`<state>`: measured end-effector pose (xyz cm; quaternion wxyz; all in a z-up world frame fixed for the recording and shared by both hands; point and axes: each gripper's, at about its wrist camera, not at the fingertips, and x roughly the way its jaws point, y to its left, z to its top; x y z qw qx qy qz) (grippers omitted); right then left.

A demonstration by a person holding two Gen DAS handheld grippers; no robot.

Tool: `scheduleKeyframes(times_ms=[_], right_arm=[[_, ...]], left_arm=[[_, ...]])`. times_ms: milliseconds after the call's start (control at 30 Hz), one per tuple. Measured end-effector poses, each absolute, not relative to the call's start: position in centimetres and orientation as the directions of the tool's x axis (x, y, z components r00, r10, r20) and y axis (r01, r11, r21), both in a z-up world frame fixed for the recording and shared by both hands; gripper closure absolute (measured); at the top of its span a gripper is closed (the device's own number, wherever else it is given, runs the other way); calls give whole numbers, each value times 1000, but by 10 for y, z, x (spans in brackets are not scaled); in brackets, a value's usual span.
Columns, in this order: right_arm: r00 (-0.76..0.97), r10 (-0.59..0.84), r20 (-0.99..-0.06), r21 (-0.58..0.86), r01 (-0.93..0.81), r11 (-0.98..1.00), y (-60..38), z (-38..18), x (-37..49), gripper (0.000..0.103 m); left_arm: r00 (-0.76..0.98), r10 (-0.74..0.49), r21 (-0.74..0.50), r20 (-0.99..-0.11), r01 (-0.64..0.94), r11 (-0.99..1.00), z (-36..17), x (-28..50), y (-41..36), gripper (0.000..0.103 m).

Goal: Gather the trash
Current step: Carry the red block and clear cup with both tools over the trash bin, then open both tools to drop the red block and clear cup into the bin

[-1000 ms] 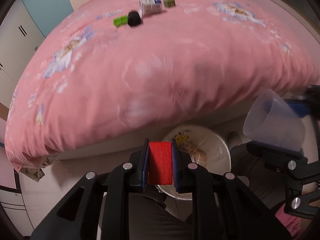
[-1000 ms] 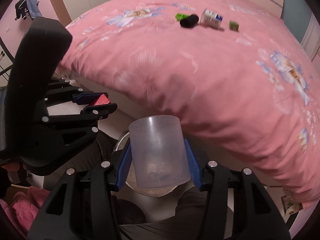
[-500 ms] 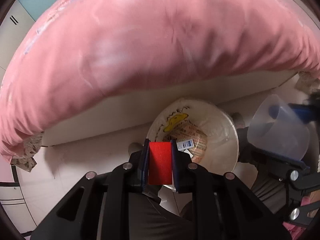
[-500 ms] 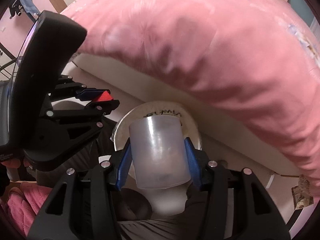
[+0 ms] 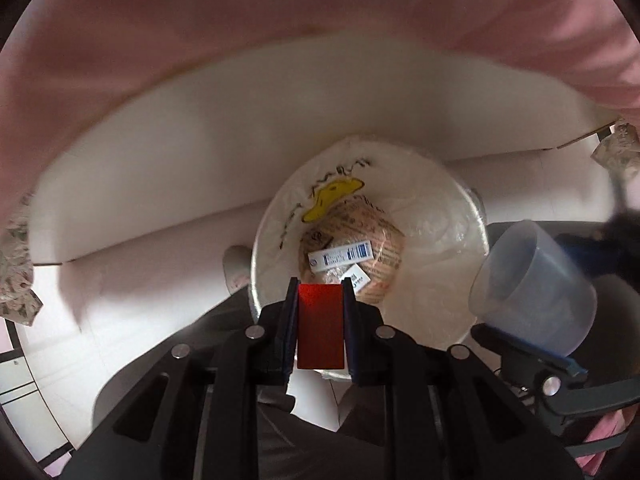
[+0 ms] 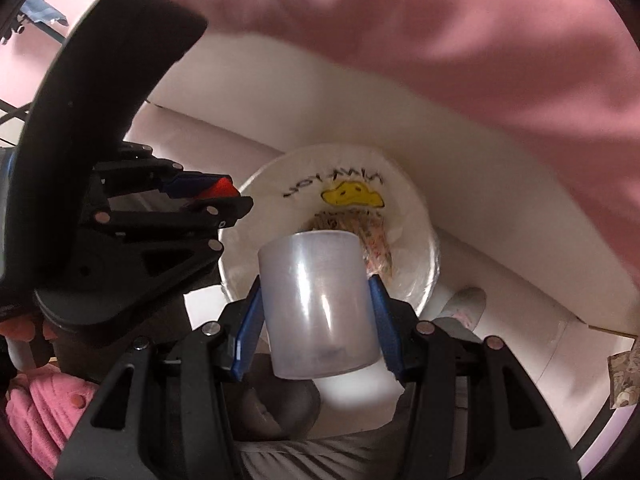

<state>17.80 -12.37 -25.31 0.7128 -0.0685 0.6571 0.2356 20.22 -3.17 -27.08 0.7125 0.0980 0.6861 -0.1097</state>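
Observation:
My left gripper (image 5: 320, 292) is shut on a small red block (image 5: 321, 326) and hangs over the near rim of a white trash bin (image 5: 452, 196) lined with a plastic bag. Wrappers and a barcoded box (image 5: 340, 255) lie in the bin. My right gripper (image 6: 315, 284) is shut on a translucent plastic cup (image 6: 318, 304), held just above the same white trash bin (image 6: 416, 208). The left wrist view has the cup (image 5: 532, 288) at the bin's right; the right wrist view has the left gripper (image 6: 216, 190) with its red block at the bin's left edge.
The pink quilt (image 5: 280, 20) of a bed overhangs the white bed base (image 5: 240, 128) just behind the bin. A person's legs in grey trousers (image 6: 280, 412) and a pink fleece sleeve (image 6: 44, 412) are below the grippers. Pale floor tiles (image 5: 60, 380) lie to the left.
Both grippers have come down from bed height toward the bin, tilting to look into it. The bed top with its small items has left view; the bin looms larger. Both grips are unchanged.

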Motion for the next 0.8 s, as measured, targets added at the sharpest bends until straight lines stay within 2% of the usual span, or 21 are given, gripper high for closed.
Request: scheduleKeyframes(times_ms=[367, 800], right_arm=[[-117, 203, -972, 232, -377, 897, -123, -317, 185, 51], [-234, 172, -957, 243, -322, 915, -118, -378, 200, 51]], left_arm=[[-145, -97, -125, -985, 199, 972, -334, 217, -24, 81], [-261, -157, -195, -953, 127, 972, -387, 229, -28, 81]])
